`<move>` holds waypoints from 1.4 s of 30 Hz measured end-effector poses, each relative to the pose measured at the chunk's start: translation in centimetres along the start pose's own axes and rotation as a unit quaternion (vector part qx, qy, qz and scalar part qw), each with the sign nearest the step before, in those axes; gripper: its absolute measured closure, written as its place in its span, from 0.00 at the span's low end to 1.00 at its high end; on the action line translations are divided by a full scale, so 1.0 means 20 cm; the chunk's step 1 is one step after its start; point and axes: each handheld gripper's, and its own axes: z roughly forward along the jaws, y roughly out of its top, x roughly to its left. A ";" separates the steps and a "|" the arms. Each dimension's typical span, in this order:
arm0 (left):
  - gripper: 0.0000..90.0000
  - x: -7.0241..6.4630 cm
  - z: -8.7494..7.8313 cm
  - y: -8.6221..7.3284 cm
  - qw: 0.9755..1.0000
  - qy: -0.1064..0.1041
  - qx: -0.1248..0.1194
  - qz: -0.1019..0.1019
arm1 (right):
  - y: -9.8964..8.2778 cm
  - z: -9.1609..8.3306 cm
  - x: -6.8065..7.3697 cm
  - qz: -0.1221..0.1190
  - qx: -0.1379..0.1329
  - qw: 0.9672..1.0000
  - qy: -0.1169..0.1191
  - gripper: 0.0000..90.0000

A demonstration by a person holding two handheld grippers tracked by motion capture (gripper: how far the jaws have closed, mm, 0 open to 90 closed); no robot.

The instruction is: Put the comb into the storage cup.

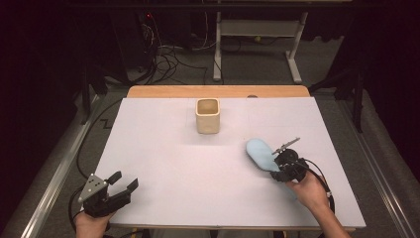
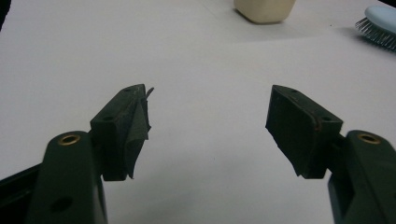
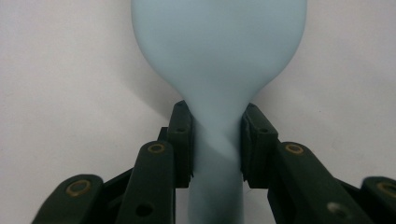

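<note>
A light blue hairbrush [image 1: 260,152] lies on the white table [image 1: 163,163] at the right, back up and bristles down; its bristled edge [image 2: 380,21] shows in the left gripper view. My right gripper [image 1: 278,163] is shut on the narrow neck of its handle. In the right gripper view both pads [image 3: 180,135] press against that neck, and the brush head [image 3: 219,46] spreads out beyond the right gripper [image 3: 217,116]. My left gripper [image 1: 125,180] rests near the front left corner, open, with bare table between its jaws [image 2: 210,98].
A cream square cup [image 1: 207,115] stands upright at the back middle of the table, also seen as the cup base [image 2: 265,9]. A wooden strip [image 1: 218,91] edges the far side. Cables and a desk frame lie on the floor beyond.
</note>
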 end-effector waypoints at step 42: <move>0.34 -0.04 -0.01 0.02 1.000 -0.011 -0.026 0.003 | -0.02 -0.13 0.27 -0.036 -0.123 0.990 0.057 0.78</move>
